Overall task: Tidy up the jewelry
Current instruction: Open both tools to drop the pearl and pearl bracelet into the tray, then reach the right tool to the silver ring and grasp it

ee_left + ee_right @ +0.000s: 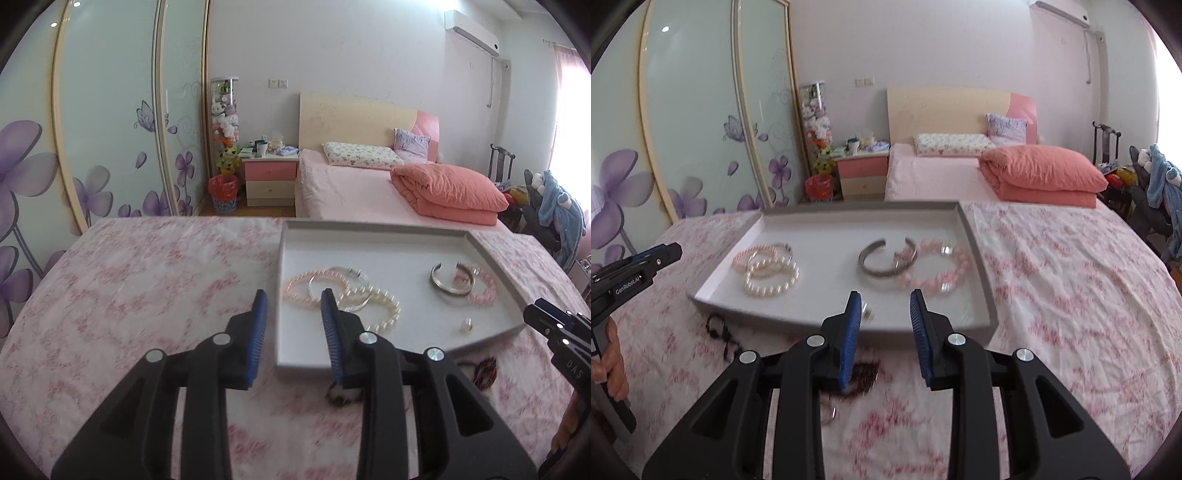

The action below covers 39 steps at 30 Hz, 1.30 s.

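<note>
- Left wrist view: I see the grey tray (495, 254) on the floral-clothed bench (147, 280), holding pearl bracelets (384, 310), a silver cuff (448, 284) and a small ring (467, 325). My left hand-held gripper (291, 325) hangs over the tray's near-left corner, fingers apart and empty; a blurred piece (341, 397) lies under it.
- Right wrist view: my right hand-held gripper (884, 325) hangs at the tray's near rim, spread apart and empty. Only here I see dark beads (718, 332) on the cloth.
</note>
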Each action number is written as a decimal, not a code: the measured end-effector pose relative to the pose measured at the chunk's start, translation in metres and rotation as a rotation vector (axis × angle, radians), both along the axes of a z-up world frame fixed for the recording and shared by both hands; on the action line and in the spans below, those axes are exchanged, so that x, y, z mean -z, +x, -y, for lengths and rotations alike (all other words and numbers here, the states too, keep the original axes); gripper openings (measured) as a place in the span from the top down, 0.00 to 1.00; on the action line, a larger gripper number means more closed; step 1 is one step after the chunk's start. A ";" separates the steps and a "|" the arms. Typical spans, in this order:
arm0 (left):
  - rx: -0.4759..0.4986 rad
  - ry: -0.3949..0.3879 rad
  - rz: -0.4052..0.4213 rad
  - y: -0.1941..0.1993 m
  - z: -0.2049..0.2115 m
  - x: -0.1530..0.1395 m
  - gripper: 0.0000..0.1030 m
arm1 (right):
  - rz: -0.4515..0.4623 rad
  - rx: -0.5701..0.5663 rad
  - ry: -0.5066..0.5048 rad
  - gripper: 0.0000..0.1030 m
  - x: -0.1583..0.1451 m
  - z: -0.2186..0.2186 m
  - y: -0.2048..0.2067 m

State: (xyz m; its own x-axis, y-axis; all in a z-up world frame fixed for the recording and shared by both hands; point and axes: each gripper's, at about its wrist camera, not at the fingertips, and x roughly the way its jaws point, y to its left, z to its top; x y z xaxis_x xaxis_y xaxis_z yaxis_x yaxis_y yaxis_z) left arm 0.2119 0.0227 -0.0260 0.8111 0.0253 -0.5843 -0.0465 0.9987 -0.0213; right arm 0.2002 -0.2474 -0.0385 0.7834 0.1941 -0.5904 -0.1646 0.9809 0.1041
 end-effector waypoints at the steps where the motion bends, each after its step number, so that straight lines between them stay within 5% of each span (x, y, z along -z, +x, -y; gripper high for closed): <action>1: 0.002 0.002 -0.012 -0.005 -0.004 0.003 0.66 | -0.024 -0.014 0.001 0.72 0.003 -0.001 -0.003; 7: 0.024 0.010 -0.074 -0.026 -0.016 0.023 0.50 | -0.171 -0.126 0.009 0.72 0.028 -0.014 -0.018; 14: 0.025 -0.016 -0.110 -0.034 -0.023 0.033 0.38 | -0.229 -0.179 -0.031 0.72 0.041 -0.032 -0.024; 32: 0.039 -0.012 -0.138 -0.031 -0.019 0.041 0.26 | -0.229 -0.168 -0.117 0.78 0.045 -0.046 -0.022; 39: 0.076 -0.025 -0.154 -0.031 -0.005 0.042 0.19 | -0.232 -0.039 -0.130 0.78 0.047 -0.012 -0.023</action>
State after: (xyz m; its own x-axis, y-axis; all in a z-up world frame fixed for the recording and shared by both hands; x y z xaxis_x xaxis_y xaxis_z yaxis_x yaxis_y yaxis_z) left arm 0.1805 0.0274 -0.0681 0.7109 -0.0489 -0.7016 0.0242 0.9987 -0.0451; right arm 0.1771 -0.2353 -0.0851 0.6176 0.1320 -0.7754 -0.1884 0.9819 0.0171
